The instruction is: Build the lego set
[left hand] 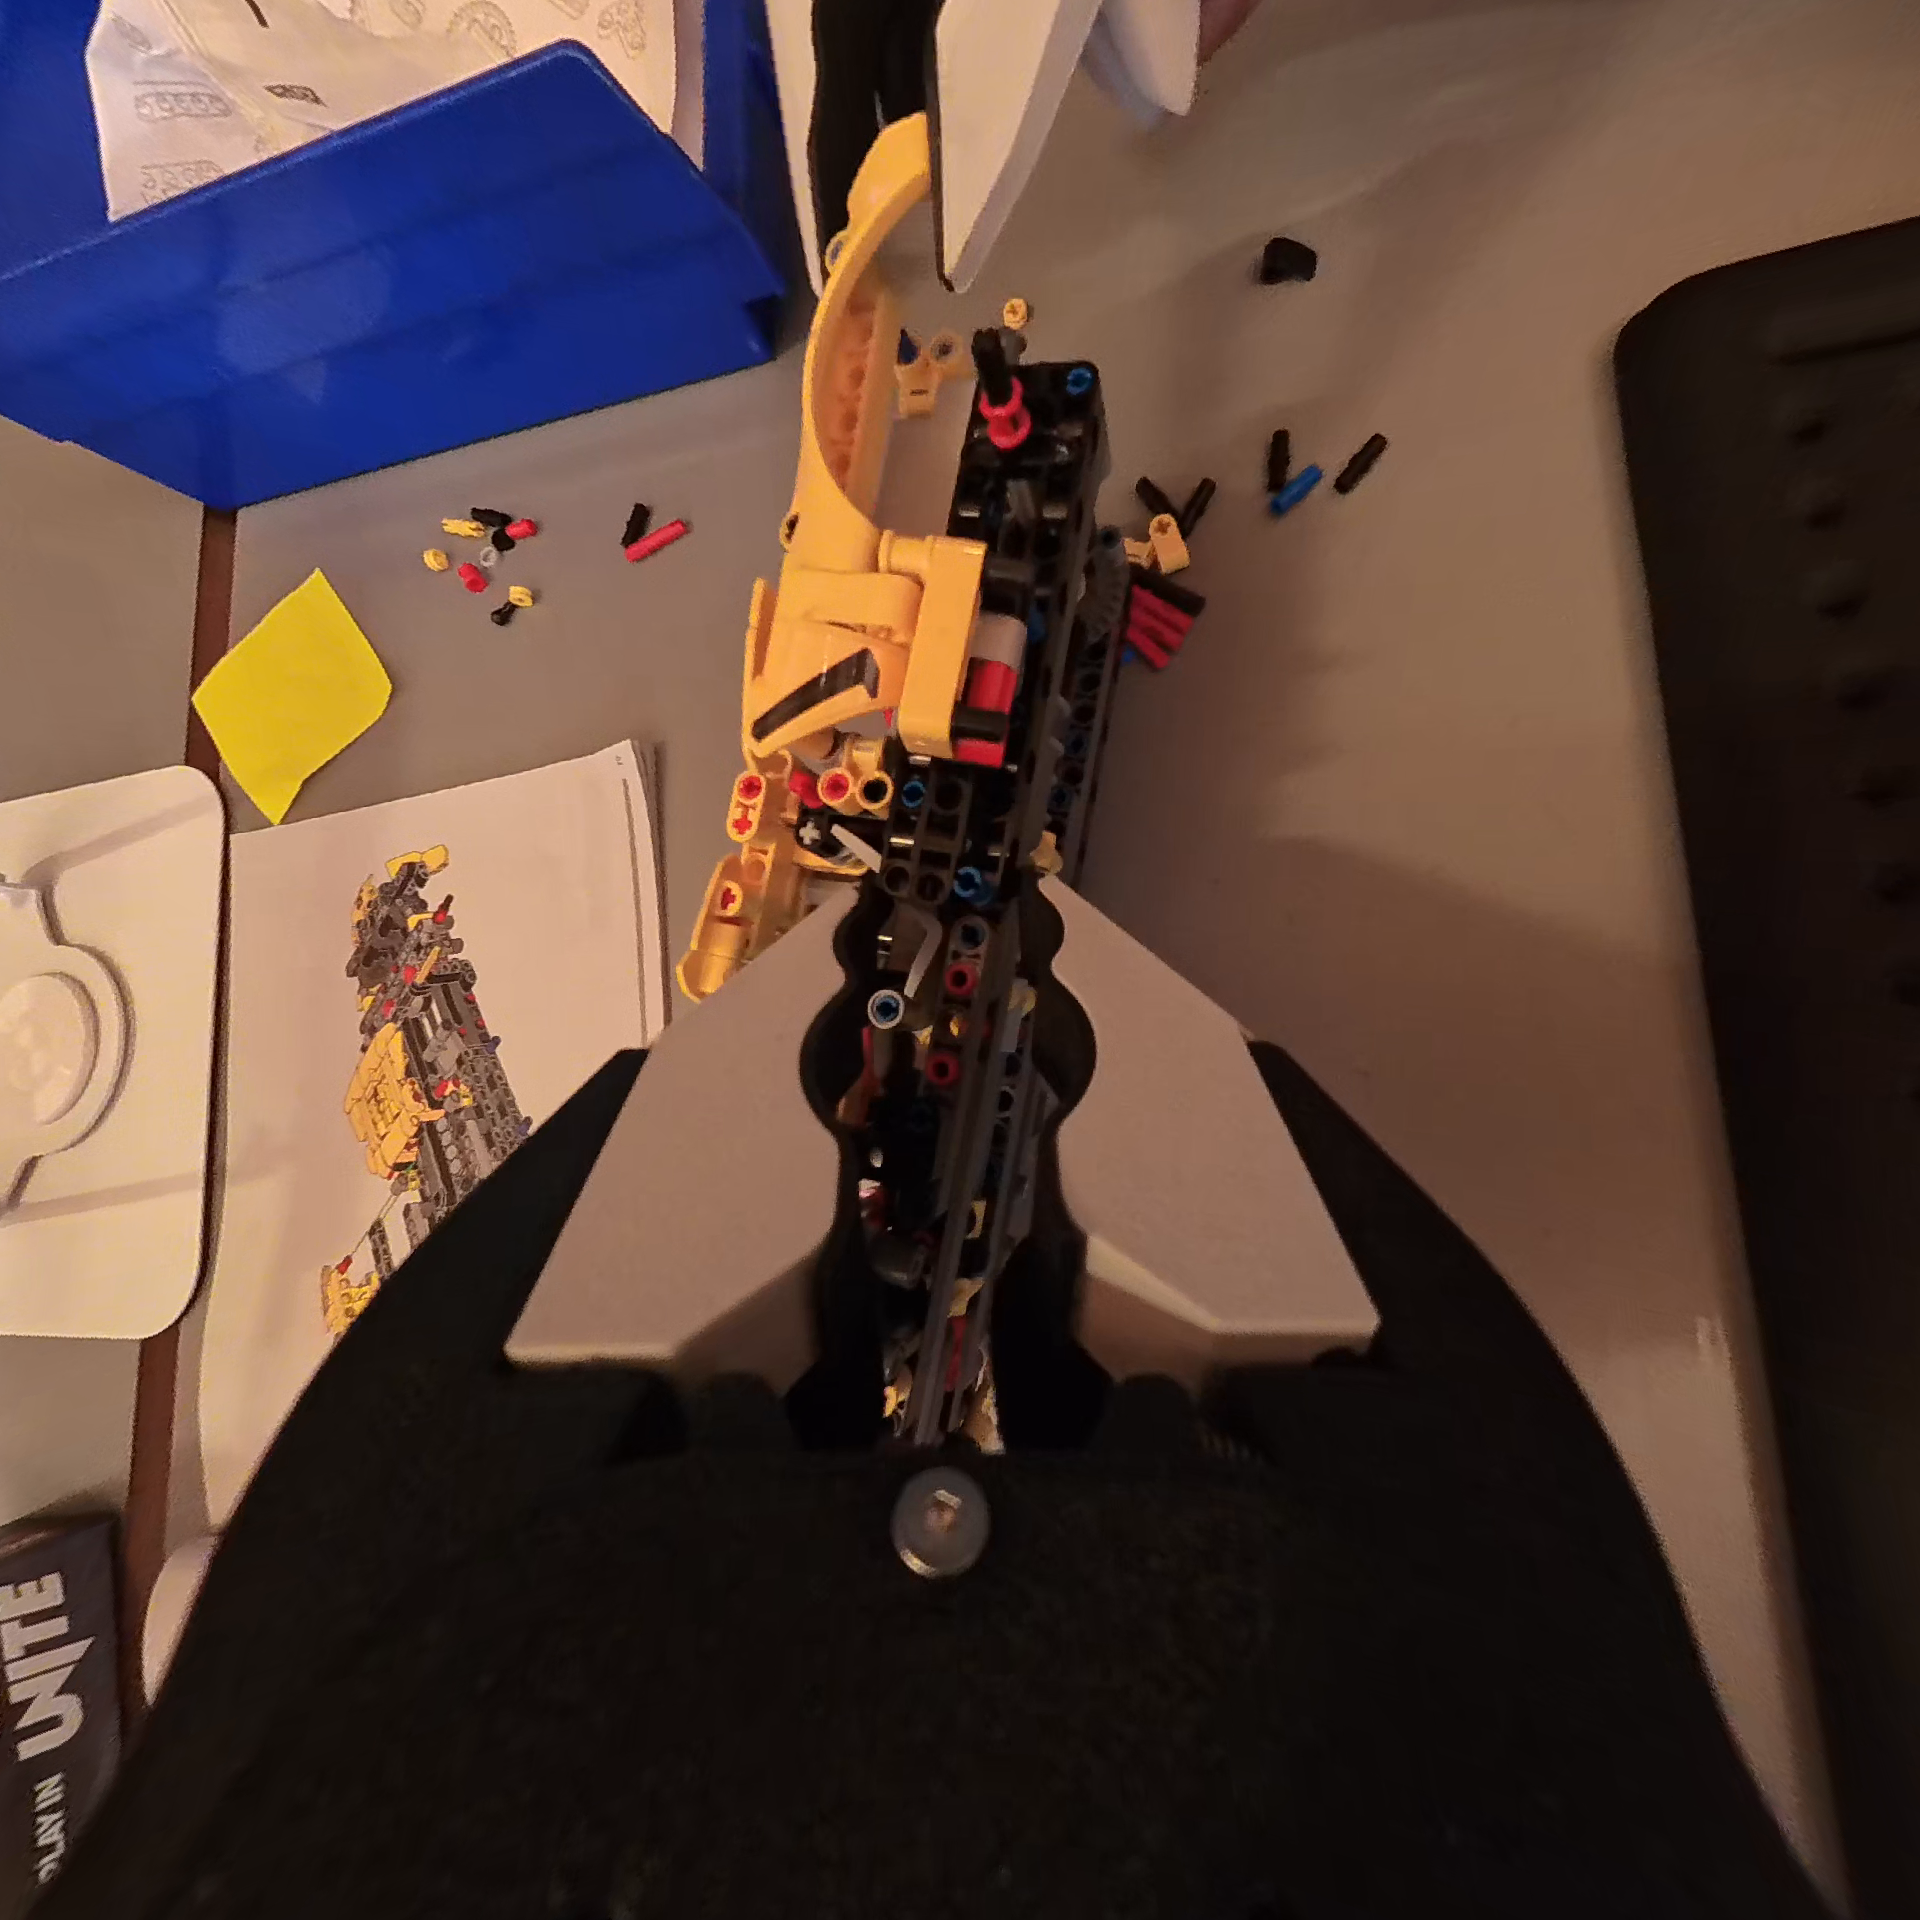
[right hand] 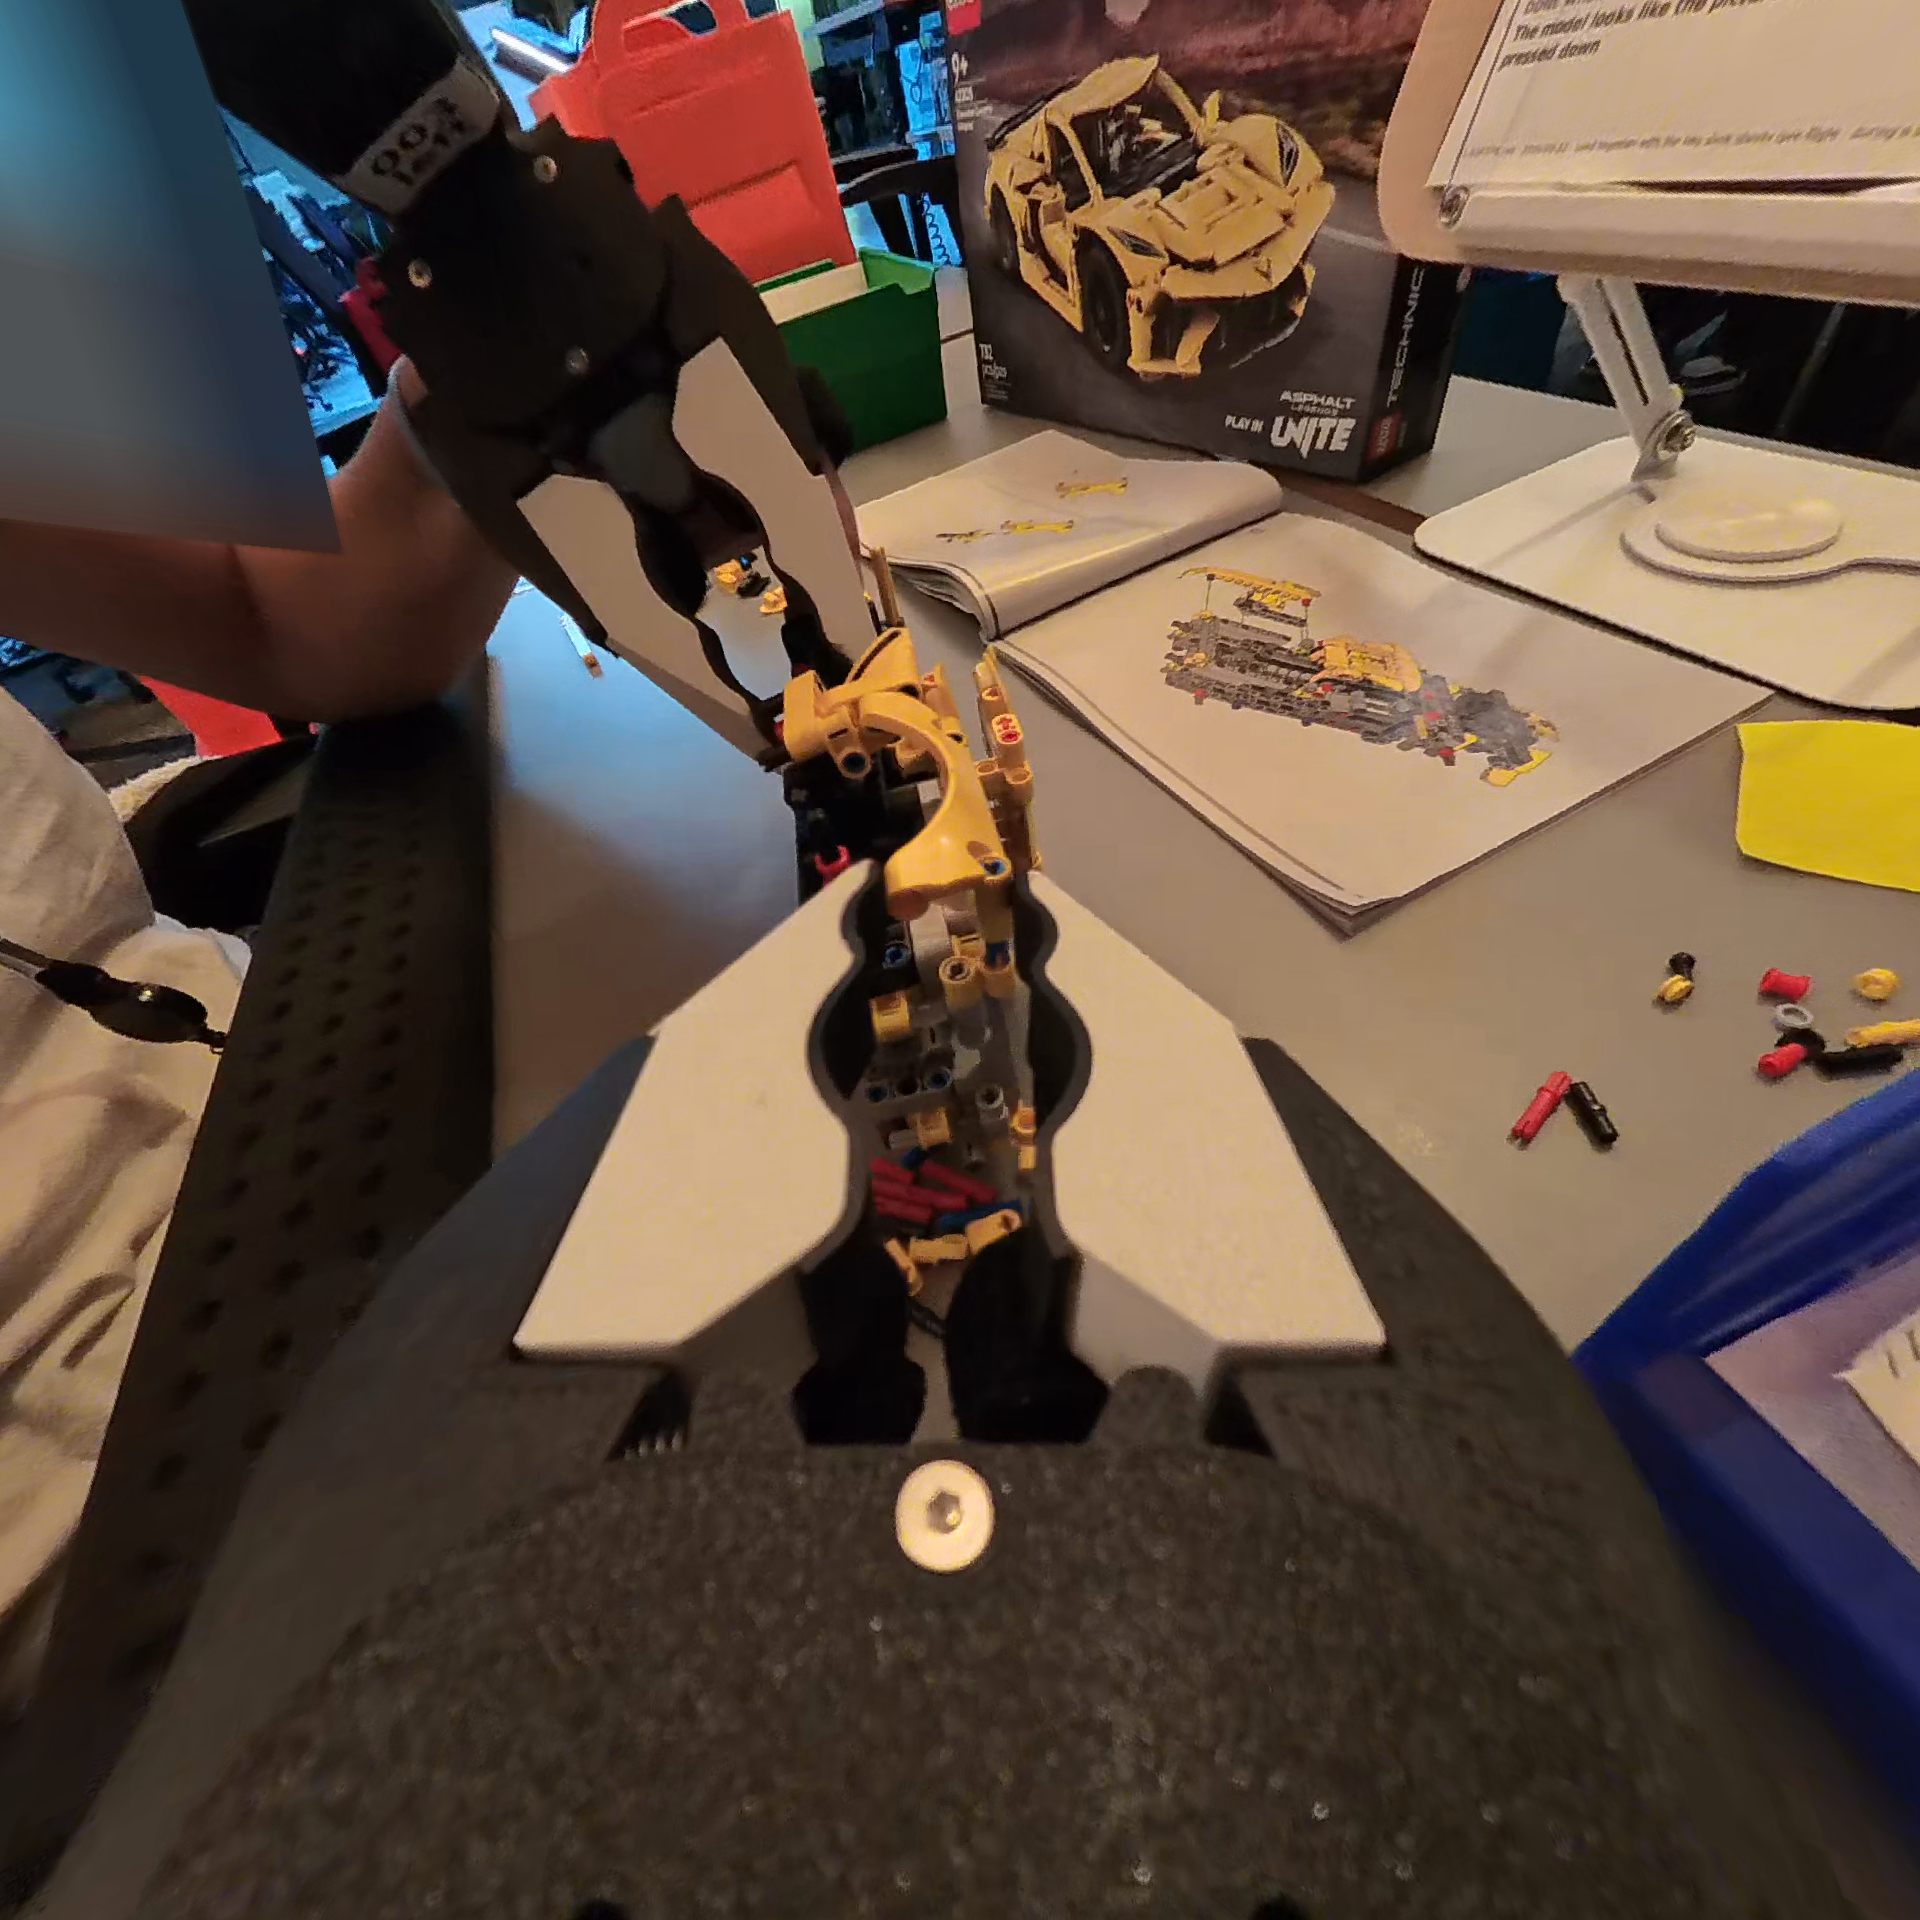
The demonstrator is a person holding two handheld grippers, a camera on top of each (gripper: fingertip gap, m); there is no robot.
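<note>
**Half-built car frame held on edge between two grippers**

We see the car frame (left hand: 997, 727) turned on its edge above the grey table (left hand: 1403, 831), a long black and grey chassis with a yellow side panel and a curved yellow wheel arch (left hand: 852, 416) already fitted. The left gripper (left hand: 951, 914) is clenched on the near end of the frame, its jaws pressed against both sides. The right gripper (right hand: 951, 904) meets the frame from the far end; the model runs between its jaws, which appear clamped on it, though the exact contact is partly hidden. In the right wrist view, the left gripper shows farther off, gripping the opposite end.

We judge the build to be roughly at its middle. The open instruction booklet (right hand: 1351, 727) shows a chassis much like the one in hand, whereas the set box (right hand: 1195, 260) at the far side shows a fully bodied yellow car. Most outer panels and the wheels are therefore still to come. Loose pins (left hand: 488, 556) in red, black and yellow lie on the table left of the frame, and more pins (left hand: 1299, 473) in black and blue to its right, not yet used. A blue bin (left hand: 364, 291) stands far left, and a yellow paper slip (left hand: 291, 686) lies near the booklet.
</note>
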